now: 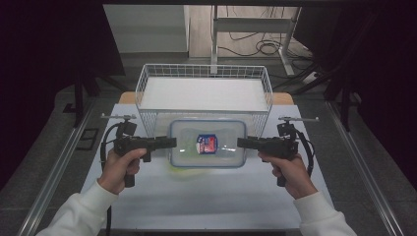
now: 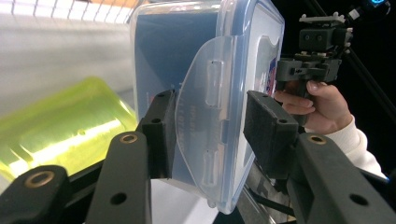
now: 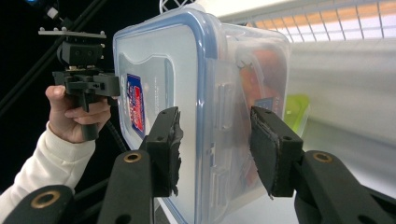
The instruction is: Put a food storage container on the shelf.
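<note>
You hold 1 clear plastic container point(image 1: 207, 143) between your 2 tools, 1 at each short end. Your left tool point(image 1: 169, 142) grips the left end and your right tool point(image 1: 243, 142) grips the right end, both lying roughly level and pointing inward at each other.

In the left gripper view, the left tool point(image 2: 212, 123) is clenched on the container point(image 2: 187, 51): its 2 black pads sit either side of the hinged locking flap point(image 2: 205, 112), 1 on the body side and 1 on the blue-rimmed lid point(image 2: 254, 60) side. Your right hand point(image 2: 322, 102) shows farther off at the far end.

In the right gripper view, the right tool point(image 3: 215, 147) is likewise clenched on the container point(image 3: 159, 70), with the pads pressed on the lid face and on the body wall across the side latch. Your left hand point(image 3: 72, 114) shows beyond.

The container hangs above the white desk point(image 1: 206, 201), just in front of the white wire basket point(image 1: 204, 71), with its lid up and a red and blue label point(image 1: 206, 144) in the lid's middle. A yellow-green thing point(image 2: 65, 126) lies on the desk beneath it; what it is I cannot tell.
</note>
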`<control>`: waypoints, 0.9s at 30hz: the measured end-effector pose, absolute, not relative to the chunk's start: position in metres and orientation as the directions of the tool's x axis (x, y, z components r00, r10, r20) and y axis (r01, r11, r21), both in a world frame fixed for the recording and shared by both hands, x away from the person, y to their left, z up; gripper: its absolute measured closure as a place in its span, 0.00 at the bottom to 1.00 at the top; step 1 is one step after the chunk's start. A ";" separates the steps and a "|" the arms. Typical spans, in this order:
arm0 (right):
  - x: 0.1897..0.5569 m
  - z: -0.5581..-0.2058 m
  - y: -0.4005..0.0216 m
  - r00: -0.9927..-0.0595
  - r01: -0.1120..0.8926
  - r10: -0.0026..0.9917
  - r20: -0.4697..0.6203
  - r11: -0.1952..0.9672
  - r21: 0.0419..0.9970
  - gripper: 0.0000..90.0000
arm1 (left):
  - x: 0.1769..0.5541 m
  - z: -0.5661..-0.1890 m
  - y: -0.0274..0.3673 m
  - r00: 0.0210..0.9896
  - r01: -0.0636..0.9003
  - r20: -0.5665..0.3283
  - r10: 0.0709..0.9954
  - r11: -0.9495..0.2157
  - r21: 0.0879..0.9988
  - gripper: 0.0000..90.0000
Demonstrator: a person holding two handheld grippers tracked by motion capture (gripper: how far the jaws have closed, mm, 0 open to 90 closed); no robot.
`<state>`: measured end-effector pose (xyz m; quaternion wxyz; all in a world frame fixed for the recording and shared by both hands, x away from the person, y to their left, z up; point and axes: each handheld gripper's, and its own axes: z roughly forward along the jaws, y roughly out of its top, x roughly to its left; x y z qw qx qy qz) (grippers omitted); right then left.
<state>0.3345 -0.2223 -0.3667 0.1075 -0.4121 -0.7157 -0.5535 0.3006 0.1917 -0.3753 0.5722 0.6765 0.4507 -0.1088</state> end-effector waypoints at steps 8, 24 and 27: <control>0.352 -0.351 -0.218 -0.651 0.691 0.479 0.589 0.050 0.721 0.60 | 0.320 -0.361 0.196 0.590 0.721 -0.651 0.477 0.051 0.691 0.61; 0.384 -0.322 -0.211 -0.667 0.669 0.487 0.564 0.059 0.741 0.60 | 0.354 -0.337 0.202 0.613 0.696 -0.631 0.474 0.054 0.716 0.61; 0.390 -0.315 -0.210 -0.669 0.665 0.488 0.560 0.058 0.745 0.60 | 0.361 -0.331 0.204 0.618 0.692 -0.628 0.473 0.051 0.720 0.61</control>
